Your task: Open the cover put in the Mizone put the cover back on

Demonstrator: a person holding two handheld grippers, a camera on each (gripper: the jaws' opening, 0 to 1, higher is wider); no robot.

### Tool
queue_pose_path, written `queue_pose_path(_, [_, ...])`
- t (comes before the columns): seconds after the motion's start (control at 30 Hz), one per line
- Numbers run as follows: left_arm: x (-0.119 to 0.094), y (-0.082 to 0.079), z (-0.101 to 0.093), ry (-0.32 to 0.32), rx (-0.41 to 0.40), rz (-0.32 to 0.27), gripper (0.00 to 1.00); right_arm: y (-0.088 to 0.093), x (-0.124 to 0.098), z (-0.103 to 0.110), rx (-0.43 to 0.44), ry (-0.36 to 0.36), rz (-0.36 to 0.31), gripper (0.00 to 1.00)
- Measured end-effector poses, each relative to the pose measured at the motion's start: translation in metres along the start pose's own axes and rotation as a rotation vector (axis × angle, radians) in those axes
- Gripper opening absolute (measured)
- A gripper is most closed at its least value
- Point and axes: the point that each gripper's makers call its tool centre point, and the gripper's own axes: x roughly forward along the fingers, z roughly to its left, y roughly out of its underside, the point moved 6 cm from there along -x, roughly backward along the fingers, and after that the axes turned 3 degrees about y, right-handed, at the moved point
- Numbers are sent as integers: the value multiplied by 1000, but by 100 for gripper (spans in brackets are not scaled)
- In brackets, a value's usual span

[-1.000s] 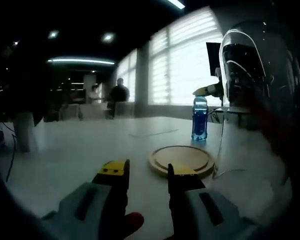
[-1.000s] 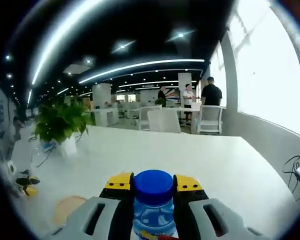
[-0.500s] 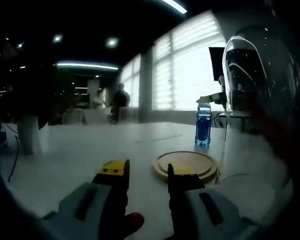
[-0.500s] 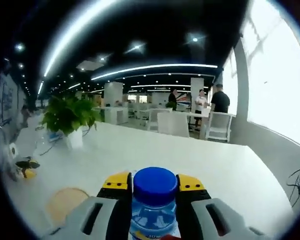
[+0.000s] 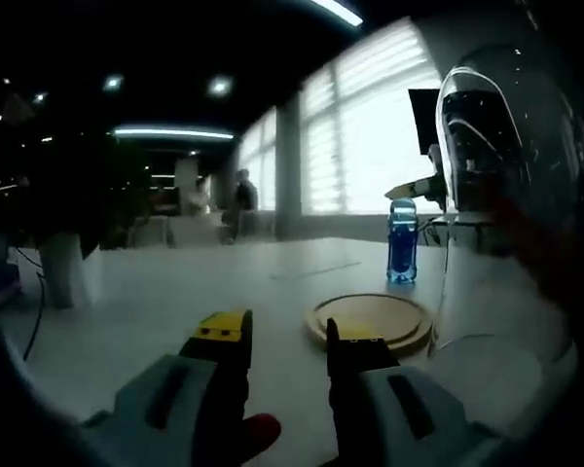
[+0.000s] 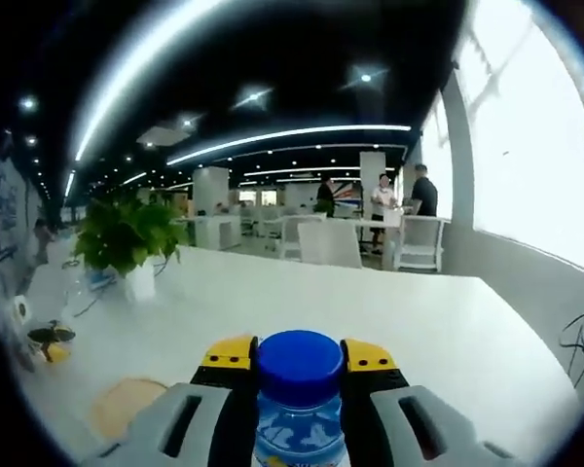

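Observation:
The blue Mizone bottle (image 6: 299,404) with its blue cap stands upright between my right gripper's (image 6: 298,356) yellow-tipped jaws, which are shut on its neck. From the left gripper view the same bottle (image 5: 402,243) stands on the white table beyond a round wooden board (image 5: 372,321), with a yellow jaw tip of the right gripper (image 5: 414,187) at its cap. A clear glass dome cover (image 5: 501,204) rises close by at the right of the board. My left gripper (image 5: 287,336) hovers low over the table, open, with nothing between its jaws.
The white table (image 6: 370,311) stretches far ahead. A potted green plant (image 6: 125,238) stands at its left side, and the wooden board (image 6: 125,404) lies left of the bottle. Chairs and standing people (image 6: 420,195) are at the back near bright windows (image 5: 370,136).
Both views have drifted slightly with the hands. The right gripper still holds the bottle; the left gripper's jaws are unchanged.

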Motion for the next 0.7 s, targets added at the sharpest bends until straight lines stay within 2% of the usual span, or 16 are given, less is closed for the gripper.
queue_pose_path(0.27, [1, 2, 1, -2, 5, 9, 25, 0, 0, 0, -14, -11, -7, 26])
queue_pose_path(0.43, [0, 0, 1, -6, 9, -6, 25, 1, 0, 0, -21, -26, -15, 26])
queue_pose_path(0.7, [0, 0, 2, -19, 16, -8, 25, 1, 3, 1, -14, -15, -5, 25])
